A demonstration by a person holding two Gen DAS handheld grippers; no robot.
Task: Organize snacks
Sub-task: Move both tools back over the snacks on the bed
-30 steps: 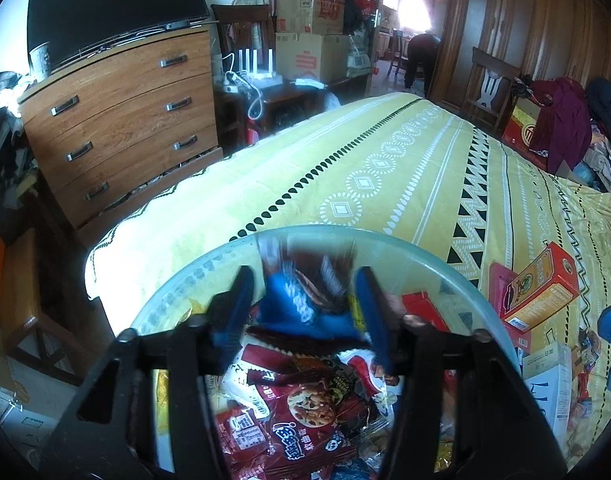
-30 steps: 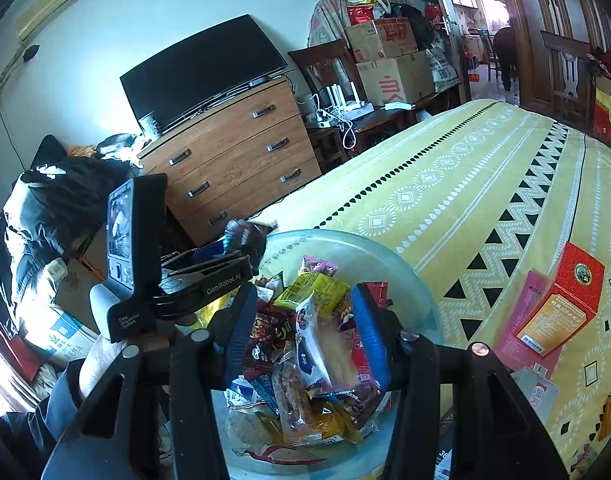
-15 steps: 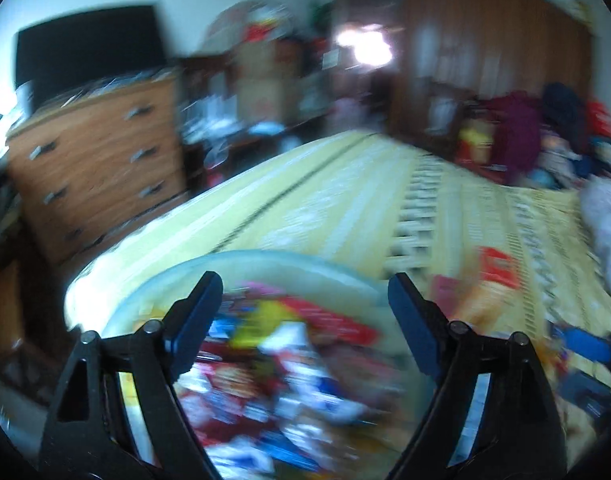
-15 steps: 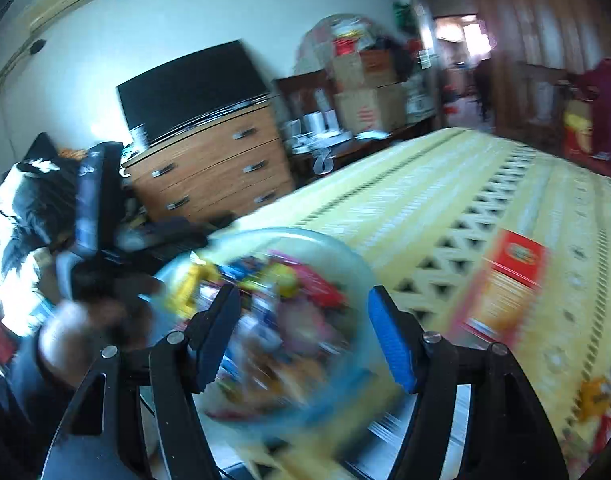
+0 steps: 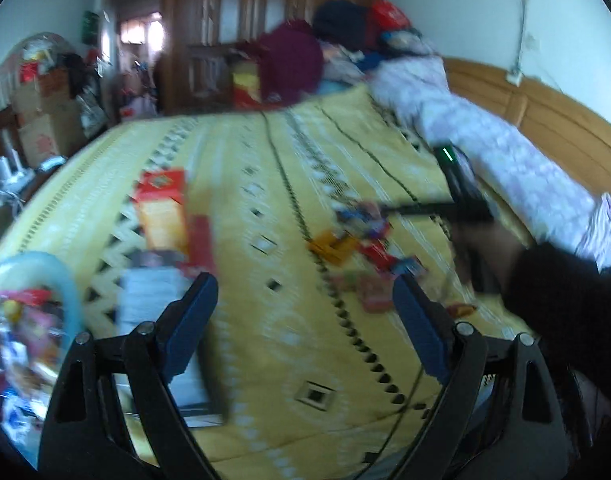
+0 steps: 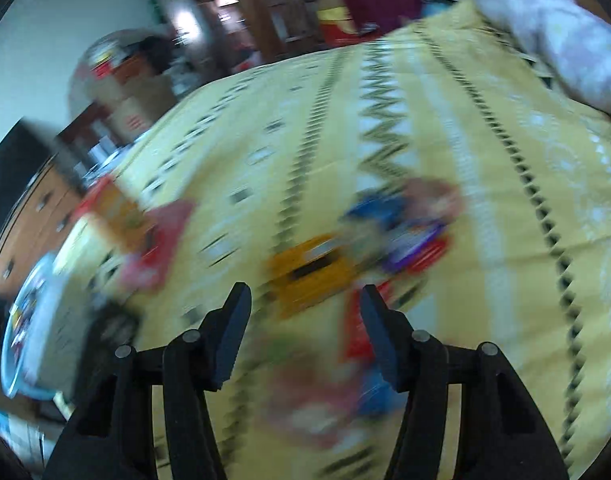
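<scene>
The loose, bright snack packets lay scattered mid-bed on the yellow patterned blanket, too blurred to count. A second earlier both my grippers had held packets over the 1 pale-blue round basin of snacks; those were dropped, so I was back for more. My left gripper was opening wide, empty; my right gripper was closing, nothing gripped.

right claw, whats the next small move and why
Probably lower the right claw onto the orange packet just ahead. Its jaws are closing with nothing between them, and loose snacks lie on the yellow bedspread, outside the bowl.
</scene>
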